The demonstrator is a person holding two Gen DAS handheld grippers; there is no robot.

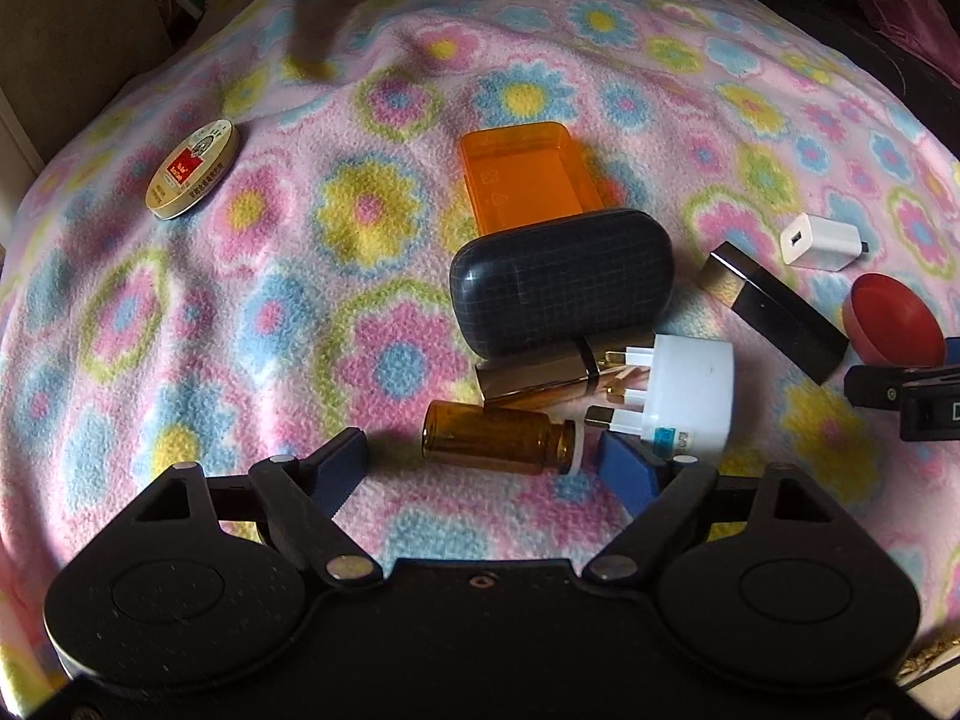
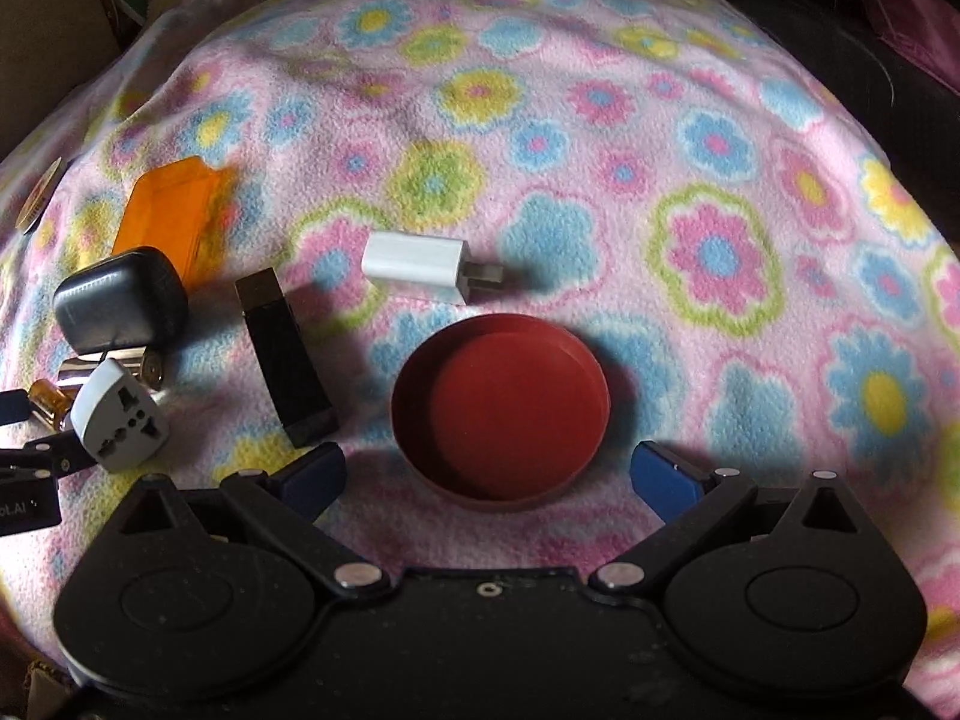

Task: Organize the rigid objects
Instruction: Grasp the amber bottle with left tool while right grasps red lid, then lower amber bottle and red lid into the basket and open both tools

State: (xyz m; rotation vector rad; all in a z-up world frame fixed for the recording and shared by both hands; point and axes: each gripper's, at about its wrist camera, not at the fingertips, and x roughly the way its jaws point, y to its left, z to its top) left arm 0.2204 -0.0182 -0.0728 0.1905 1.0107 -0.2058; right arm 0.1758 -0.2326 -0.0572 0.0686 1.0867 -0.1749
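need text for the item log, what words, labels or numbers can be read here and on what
Round tin: red label and rim lettering, too blurred to read.
White travel adapter: small blue sticker, unreadable.
Other gripper's body at the frame edge: partial "oLAI".
Nothing else bears readable text.

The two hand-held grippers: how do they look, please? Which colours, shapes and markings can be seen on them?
Both look alike. The left hand-held gripper and the right hand-held gripper each have a matte black plastic body with two rounded lobes, black linkage bars joined by silver round rivets, and blue fingertips. A small screw sits at the middle. On the left one, seen from the right wrist view, white lettering shows, unreadable. No sleeves or cables show.
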